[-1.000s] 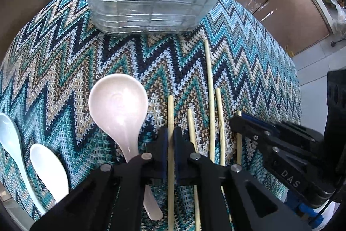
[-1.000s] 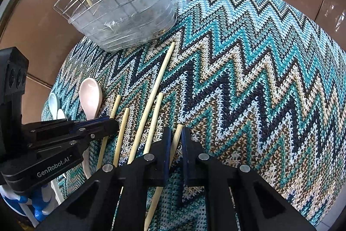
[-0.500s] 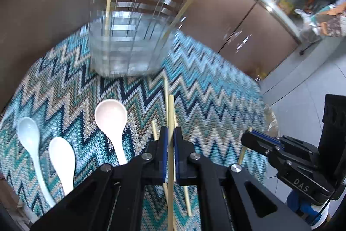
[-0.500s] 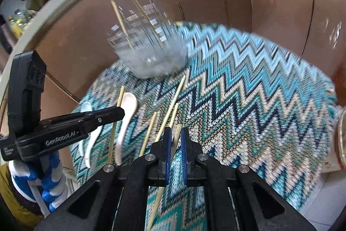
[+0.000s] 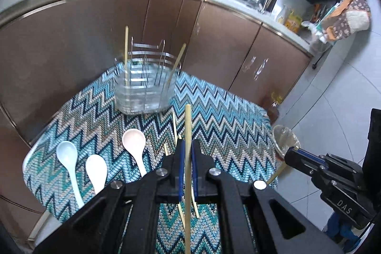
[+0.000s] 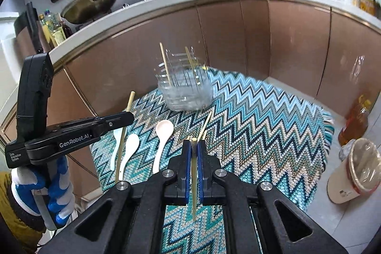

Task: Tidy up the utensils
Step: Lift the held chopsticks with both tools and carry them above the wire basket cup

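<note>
My left gripper (image 5: 187, 146) is shut on a wooden chopstick (image 5: 188, 125) and holds it high above the zigzag mat (image 5: 226, 120). My right gripper (image 6: 194, 145) is shut on another chopstick (image 6: 194, 173), also lifted. The clear wire utensil holder (image 5: 145, 85) stands at the mat's far end with two chopsticks in it; it also shows in the right wrist view (image 6: 184, 87). Three spoons lie on the mat: a pink one (image 5: 134, 142), a white one (image 5: 96, 170) and a pale blue one (image 5: 67, 156). A few chopsticks (image 5: 175, 127) still lie on the mat.
Brown cabinet doors (image 5: 95, 39) curve around behind the table. A lidded bin (image 6: 354, 168) and an oil bottle (image 6: 356, 120) stand on the floor to the right. The left gripper body (image 6: 71, 137) shows at the left of the right wrist view.
Both grippers have risen well above the mat, each carrying its chopstick up with it. The holder and spoons now look farther away.
</note>
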{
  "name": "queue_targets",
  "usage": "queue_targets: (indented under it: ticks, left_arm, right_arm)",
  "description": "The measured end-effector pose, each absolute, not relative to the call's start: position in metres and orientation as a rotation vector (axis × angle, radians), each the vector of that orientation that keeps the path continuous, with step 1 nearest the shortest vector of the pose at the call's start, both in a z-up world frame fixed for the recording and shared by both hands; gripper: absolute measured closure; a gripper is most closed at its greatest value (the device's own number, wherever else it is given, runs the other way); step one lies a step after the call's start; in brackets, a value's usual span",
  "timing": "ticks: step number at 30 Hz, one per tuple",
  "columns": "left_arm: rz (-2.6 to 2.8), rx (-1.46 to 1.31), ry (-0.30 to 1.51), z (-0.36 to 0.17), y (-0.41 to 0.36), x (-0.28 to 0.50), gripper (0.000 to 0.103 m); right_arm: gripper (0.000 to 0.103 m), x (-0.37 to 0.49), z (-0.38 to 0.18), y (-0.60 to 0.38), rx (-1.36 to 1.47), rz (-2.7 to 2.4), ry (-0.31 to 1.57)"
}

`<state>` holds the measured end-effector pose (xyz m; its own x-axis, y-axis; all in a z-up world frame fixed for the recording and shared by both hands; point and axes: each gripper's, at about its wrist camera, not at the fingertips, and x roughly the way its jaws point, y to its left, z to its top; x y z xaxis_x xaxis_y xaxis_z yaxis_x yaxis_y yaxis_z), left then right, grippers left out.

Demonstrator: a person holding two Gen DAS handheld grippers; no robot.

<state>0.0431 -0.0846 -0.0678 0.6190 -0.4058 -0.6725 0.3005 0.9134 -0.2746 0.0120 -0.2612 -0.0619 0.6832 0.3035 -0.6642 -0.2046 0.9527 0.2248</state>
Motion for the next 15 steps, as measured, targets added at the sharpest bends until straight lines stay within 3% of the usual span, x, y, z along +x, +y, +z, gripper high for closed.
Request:
queue_targets:
  ticks: [15]
  left_arm:
    - [-0.416, -0.204, 0.554, 0.03, -0.035, 0.032, 0.098]
  right_arm:
    - [0.098, -0.016, 0.035, -0.238, 0.073, 0.248, 0.574]
